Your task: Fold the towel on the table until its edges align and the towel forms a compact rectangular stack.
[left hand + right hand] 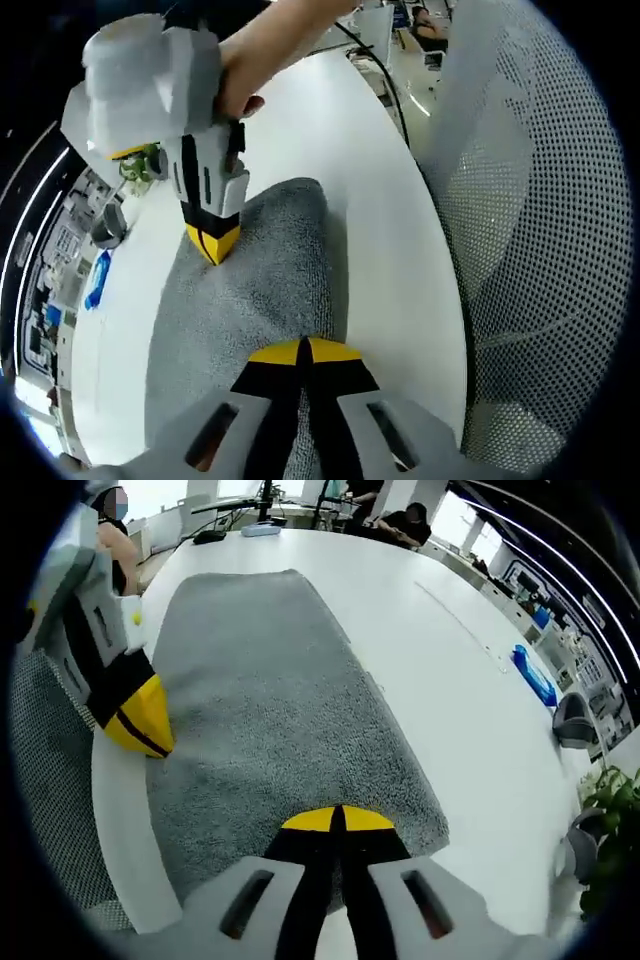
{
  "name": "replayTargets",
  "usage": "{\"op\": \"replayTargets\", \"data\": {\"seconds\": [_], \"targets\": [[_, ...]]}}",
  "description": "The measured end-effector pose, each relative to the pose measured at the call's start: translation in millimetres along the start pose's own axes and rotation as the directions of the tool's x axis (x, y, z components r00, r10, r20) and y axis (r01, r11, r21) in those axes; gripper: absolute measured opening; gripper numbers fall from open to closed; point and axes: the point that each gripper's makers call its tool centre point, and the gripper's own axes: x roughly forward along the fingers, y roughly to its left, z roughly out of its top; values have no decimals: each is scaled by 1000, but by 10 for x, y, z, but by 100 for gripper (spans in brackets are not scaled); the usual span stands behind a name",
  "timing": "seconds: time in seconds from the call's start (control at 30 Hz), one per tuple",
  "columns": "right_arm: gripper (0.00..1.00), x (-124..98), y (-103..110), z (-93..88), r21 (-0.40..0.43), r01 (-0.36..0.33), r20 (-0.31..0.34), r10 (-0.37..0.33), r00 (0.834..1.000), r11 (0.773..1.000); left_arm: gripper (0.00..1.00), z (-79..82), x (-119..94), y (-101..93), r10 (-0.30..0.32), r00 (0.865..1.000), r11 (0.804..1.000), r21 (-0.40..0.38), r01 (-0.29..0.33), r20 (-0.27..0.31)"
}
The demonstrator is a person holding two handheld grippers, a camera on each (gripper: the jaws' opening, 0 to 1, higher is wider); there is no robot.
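On the white table [470,710], both grippers, left [305,350] and right [338,820], rest jaws together on the grey towel [270,710].

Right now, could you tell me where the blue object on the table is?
In the right gripper view, the blue object lies on the white table, right of the grey towel and well apart from it.

I see both feeds bright and evenly lit from overhead. The white tabletop [440,660] reads almost blown out, with faint glare near its far end. Shadows are soft; a thin one sits under the towel [280,720] edge. Fisheye bending curves every straight line toward the rims. The towel's pile is sharp at centre, while background clutter smears and softens.
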Motion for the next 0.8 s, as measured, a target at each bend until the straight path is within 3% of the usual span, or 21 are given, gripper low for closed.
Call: {"op": "replayTargets", "data": {"seconds": [0.1,0.2,0.4,0.47,0.8], "targets": [[0,5,-23,-17,91,38,-21,-36,999,995,0,-28,-16,-19,31,999,1000,-1,-31,-11],[0,-2,-13,-17,190,73,4,-75,997,979,0,-68,-35,-6,42,999,999,31,-41,-29],[0,-50,71,-46,187,98,47,-109,993,977,0,-161,-76,31,36,998,999,-10,-36,-46],[0,-77,127,-53,231,84,38,-95,995,969,0,-195,-91,35,37,998,999,-4,-37,-56],[0,-102,249,-56,223,98,19,-105,994,970,1,-344,-152,117,46,995,996,-66,-52,-85]]}}
